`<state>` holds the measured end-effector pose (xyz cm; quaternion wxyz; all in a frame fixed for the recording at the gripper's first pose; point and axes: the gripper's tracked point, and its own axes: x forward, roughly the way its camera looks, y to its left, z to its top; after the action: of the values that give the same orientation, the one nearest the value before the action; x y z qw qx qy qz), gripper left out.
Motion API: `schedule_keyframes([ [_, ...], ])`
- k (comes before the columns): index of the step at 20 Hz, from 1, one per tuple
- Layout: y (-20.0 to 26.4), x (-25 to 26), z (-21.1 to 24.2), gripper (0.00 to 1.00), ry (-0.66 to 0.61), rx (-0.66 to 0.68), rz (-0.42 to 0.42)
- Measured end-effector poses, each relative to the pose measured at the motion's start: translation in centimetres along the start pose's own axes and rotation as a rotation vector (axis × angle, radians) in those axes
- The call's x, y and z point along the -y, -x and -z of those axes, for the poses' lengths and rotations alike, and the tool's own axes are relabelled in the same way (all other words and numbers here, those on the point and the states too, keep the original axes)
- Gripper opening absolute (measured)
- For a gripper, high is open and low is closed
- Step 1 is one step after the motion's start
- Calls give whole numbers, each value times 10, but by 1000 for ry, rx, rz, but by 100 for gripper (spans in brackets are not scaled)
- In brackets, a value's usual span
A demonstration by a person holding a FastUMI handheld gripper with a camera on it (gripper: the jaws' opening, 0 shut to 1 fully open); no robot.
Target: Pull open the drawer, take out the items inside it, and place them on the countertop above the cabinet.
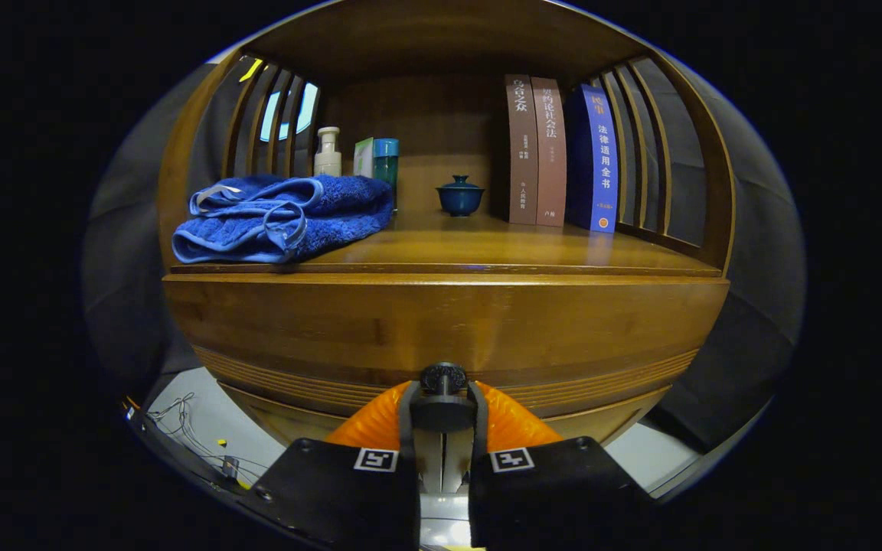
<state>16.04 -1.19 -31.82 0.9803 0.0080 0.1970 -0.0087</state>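
Note:
A wooden cabinet faces me, its drawer front just under the countertop. A dark round drawer knob sits low on the drawer front. My gripper is shut on the knob, one finger pressing on each side of it. The inside of the drawer is hidden. A crumpled blue towel lies on the countertop at the left, near its front edge.
At the back of the countertop stand a pump bottle, a teal tumbler, a small lidded blue cup and three upright books. Slatted wooden sides and a top board enclose the shelf. Loose wires lie on the pale floor lower left.

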Motion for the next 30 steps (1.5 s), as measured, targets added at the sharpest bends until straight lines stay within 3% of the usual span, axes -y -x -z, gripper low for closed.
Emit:
schedule_keyframes([
  [6,18,0,8,29,24,-28,-9],
  [23,154,5,60,29,-16,-88,-30],
  [30,170,4,70,29,-16,-106,-32],
])
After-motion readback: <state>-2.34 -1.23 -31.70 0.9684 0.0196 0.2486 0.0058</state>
